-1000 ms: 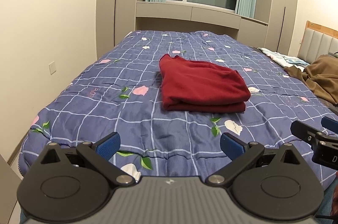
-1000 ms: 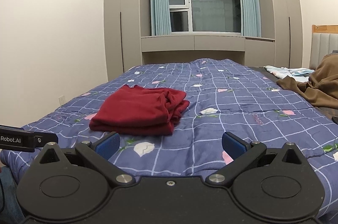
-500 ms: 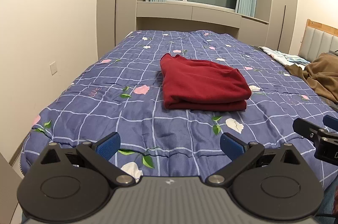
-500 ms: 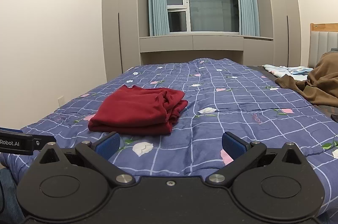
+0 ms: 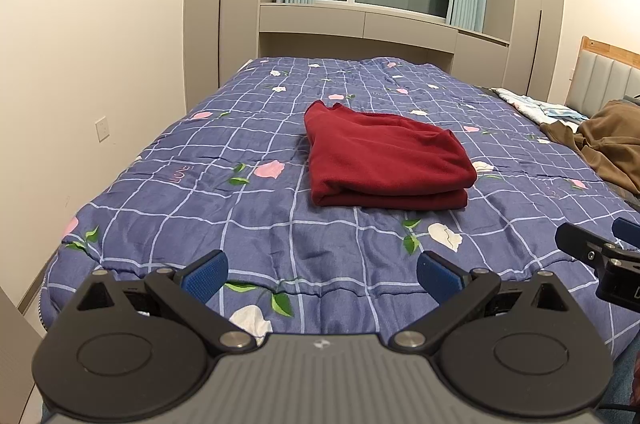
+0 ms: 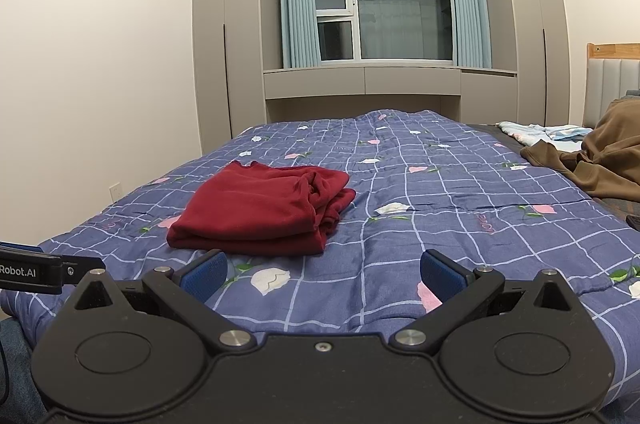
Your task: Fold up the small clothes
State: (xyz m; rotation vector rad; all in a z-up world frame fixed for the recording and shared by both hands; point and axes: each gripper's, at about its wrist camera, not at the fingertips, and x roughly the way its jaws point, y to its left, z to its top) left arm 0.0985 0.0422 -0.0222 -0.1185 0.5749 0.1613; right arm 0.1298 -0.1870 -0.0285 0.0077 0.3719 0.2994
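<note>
Blue floral quilt (image 5: 168, 208) covers the bed, and the red garment (image 5: 384, 160) lies folded near its middle, long axis running away from you, stacked fold edge nearest. Judge it done; keep clear rather than disturb the layers. Your left gripper (image 5: 320, 270) and right gripper (image 6: 323, 270) hover spread wide, empty.

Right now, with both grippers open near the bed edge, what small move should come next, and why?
Probably no more folding: the red garment already lies in a neat folded stack on the quilt. Both the left gripper and the right gripper are open, empty and short of it. I would turn the right gripper toward the brown clothing lying unfolded at the right.
</note>
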